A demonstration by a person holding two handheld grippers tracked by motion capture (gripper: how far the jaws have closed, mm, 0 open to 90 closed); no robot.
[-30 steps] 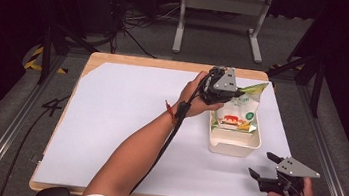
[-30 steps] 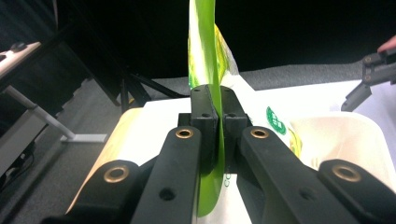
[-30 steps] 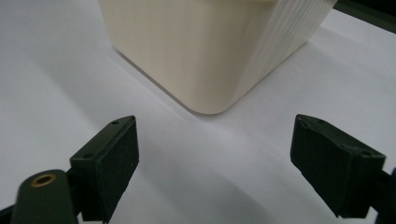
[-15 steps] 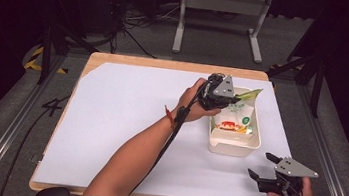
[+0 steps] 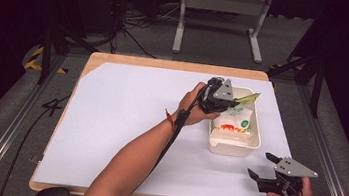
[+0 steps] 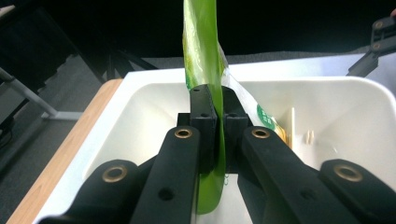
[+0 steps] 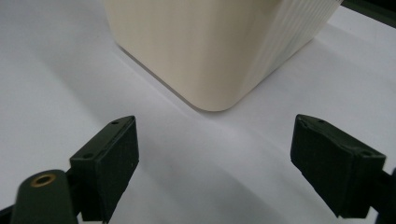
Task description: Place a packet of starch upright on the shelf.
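Lying in the white bin (image 5: 233,146), label up, toward the tabletop's right side: the snack bag (image 5: 232,123), white with a green top edge and a red mark on its front. Sticking out past the bin's far rim: the green edge (image 5: 249,98), angled up to the right. Running upright between the black pads in the left gripper view: that same green edge (image 6: 201,51), with the bin's white wall (image 6: 140,116) behind and below it.

Clamping the bag's green edge, jaws pressed tight against the film: the left gripper (image 5: 230,101), hovering over the bin's far left corner, grey plate on top, cable trailing back along the forearm. Gripping its body from the left: the left hand (image 5: 192,105), a red band at the wrist.

Resting near the tabletop's near right edge, well apart from the bin: the right gripper (image 5: 264,165), jaws standing wide with nothing between them. Facing those pads in the right gripper view: a rounded bin corner (image 7: 215,100), standing on the white sheet (image 7: 56,70). Covering almost all of the wooden tabletop (image 5: 117,58): that white sheet.
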